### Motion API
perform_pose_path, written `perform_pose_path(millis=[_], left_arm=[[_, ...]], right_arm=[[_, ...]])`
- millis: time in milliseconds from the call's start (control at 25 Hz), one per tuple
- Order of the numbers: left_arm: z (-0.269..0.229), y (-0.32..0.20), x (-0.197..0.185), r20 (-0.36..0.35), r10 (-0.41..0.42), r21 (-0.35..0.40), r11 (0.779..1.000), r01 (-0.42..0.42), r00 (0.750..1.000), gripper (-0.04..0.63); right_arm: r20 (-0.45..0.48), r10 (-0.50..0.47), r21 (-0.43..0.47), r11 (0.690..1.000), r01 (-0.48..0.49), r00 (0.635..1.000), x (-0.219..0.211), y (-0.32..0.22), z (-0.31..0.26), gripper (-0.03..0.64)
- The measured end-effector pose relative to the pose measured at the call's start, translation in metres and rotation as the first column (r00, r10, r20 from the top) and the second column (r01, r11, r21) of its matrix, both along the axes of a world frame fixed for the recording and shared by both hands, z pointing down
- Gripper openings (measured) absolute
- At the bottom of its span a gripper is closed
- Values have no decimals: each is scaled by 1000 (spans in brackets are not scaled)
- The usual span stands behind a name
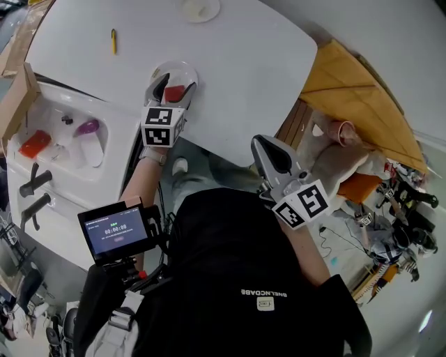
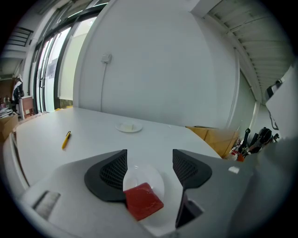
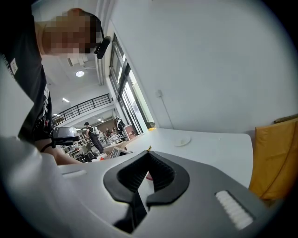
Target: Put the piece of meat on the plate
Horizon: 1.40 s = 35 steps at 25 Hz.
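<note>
A red piece of meat (image 1: 174, 92) (image 2: 143, 201) lies on a small white plate (image 1: 184, 70) (image 2: 139, 173) near the front edge of the white table (image 1: 244, 63). My left gripper (image 1: 172, 86) (image 2: 149, 156) hangs just above it, open, with one finger on each side of the plate and neither pad touching the meat. My right gripper (image 1: 265, 145) (image 3: 149, 155) is off the table's front right edge. It is shut, its tips meet, and nothing is held in it.
A yellow pen (image 1: 113, 40) (image 2: 66, 138) lies at the table's far left. A second small white dish (image 1: 201, 8) (image 2: 129, 126) sits at the far edge. A white sink unit (image 1: 63, 139) holding small items stands left; a yellow board (image 1: 355, 90) leans at right.
</note>
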<state>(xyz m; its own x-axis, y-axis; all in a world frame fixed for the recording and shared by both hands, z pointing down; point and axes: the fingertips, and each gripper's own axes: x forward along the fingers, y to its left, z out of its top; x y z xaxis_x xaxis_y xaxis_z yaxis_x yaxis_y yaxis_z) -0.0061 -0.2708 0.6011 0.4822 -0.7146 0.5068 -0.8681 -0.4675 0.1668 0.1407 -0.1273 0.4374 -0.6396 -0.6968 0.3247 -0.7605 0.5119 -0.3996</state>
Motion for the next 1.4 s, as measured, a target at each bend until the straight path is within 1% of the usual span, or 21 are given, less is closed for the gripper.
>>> perform_pose_path(millis=[160,280,360,520,560,640,680,760,840,880,1040,1160,1280,1400], left_arm=[[-6,3,3,-12,4,22,1000,-4,1000,311],[-36,17,1,-29,-7,46,999,8,1000,297],[-54,25,-2,-46,-20,65,998,23,999,276],[-72,33,-11,-88,-50,103,993,59,995,233],[-79,37,-14,-103,-58,114,991,70,993,219],[-100,49,-20,-137,-77,136,986,95,988,155],[-112,56,-24,-156,-88,145,983,111,984,138],[-134,71,-33,-187,-114,161,976,145,976,76],[-145,79,-41,-207,-135,176,969,172,969,21],[-146,82,-44,-214,-141,179,967,180,967,12],[-152,101,-56,-249,-166,167,963,211,954,12],[-166,122,-67,-267,-191,164,957,239,945,12],[-188,141,-79,-279,-221,173,946,275,935,12],[-199,154,-92,-285,-251,184,933,310,925,12]], right_arm=[[14,-22,3,1000,22,1000,-4,-9,6,6],[22,-48,21,999,48,999,-9,-5,-13,5],[26,-66,34,997,65,997,-13,-4,-21,6],[42,-94,42,995,92,995,-22,-16,-14,6],[46,-101,44,994,99,994,-24,-17,-14,5],[54,-119,54,992,116,991,-30,-16,-21,6],[59,-130,63,990,126,990,-34,-15,-27,6],[68,-154,81,986,148,986,-43,-13,-39,6],[78,-176,93,981,168,981,-51,-19,-41,6],[84,-186,97,979,178,979,-55,-22,-40,6],[102,-238,112,967,227,966,-76,-27,-39,6],[118,-284,126,955,269,952,-93,-23,-48,6],[136,-330,143,939,311,934,-111,-17,-62,6],[152,-379,152,922,357,913,-128,-13,-63,5]])
